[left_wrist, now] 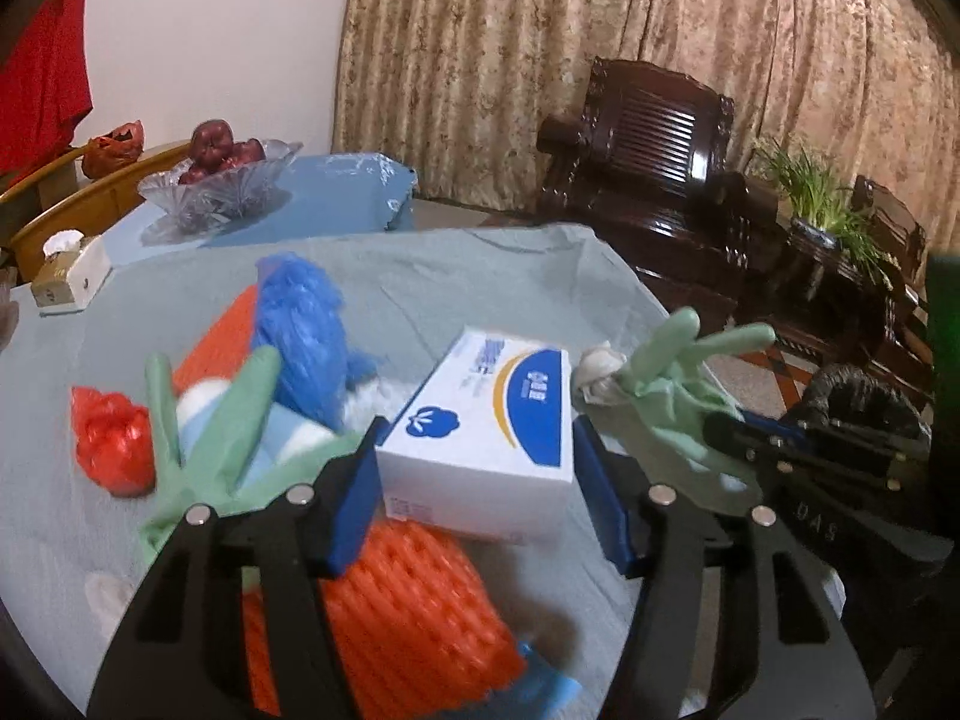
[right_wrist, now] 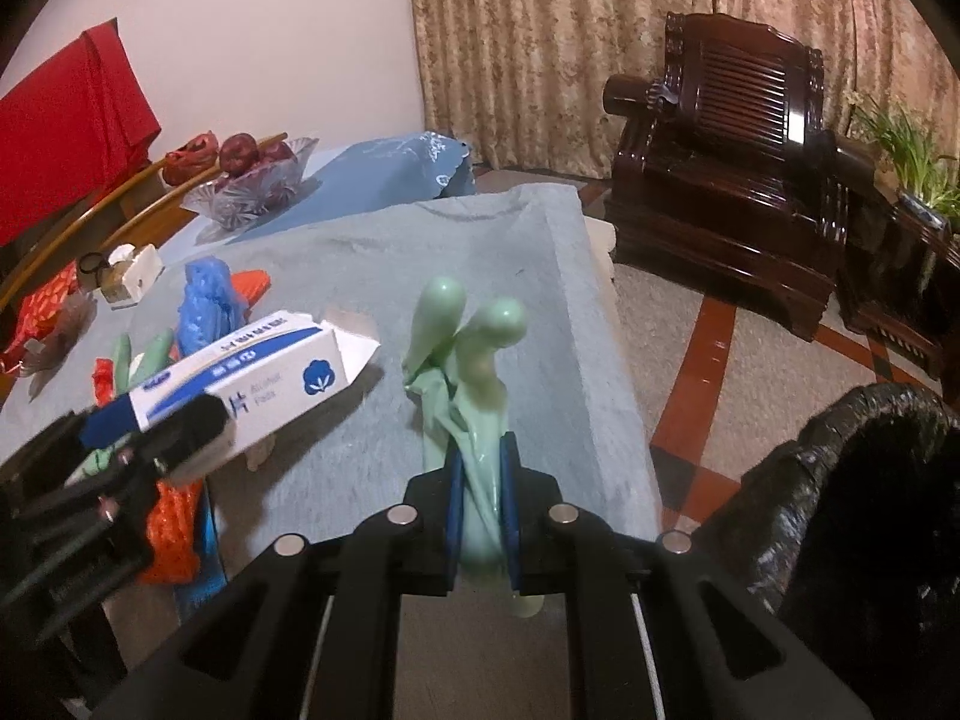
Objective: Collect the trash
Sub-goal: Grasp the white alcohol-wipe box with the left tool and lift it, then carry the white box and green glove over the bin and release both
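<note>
My left gripper (left_wrist: 477,450) is shut on a white and blue alcohol-pad box (left_wrist: 486,414) and holds it above the grey-clothed table (left_wrist: 492,276). The box also shows in the right wrist view (right_wrist: 252,372), with one end flap open. My right gripper (right_wrist: 483,468) is shut on a green rubber glove (right_wrist: 474,360), held up near the table's right edge; the glove also shows in the left wrist view (left_wrist: 678,378). A bin lined with a black bag (right_wrist: 858,480) stands on the floor at the right. On the table lie a second green glove (left_wrist: 204,432), orange foam netting (left_wrist: 396,606), a blue plastic bag (left_wrist: 300,330) and a red bag (left_wrist: 111,438).
A glass bowl of red apples (left_wrist: 222,180) sits on a blue cloth at the back. A tissue box (left_wrist: 69,273) stands at the back left. A crumpled white tissue (left_wrist: 597,372) shows beside the held glove. A dark wooden armchair (right_wrist: 732,180) and a potted plant (left_wrist: 810,192) stand beyond the table.
</note>
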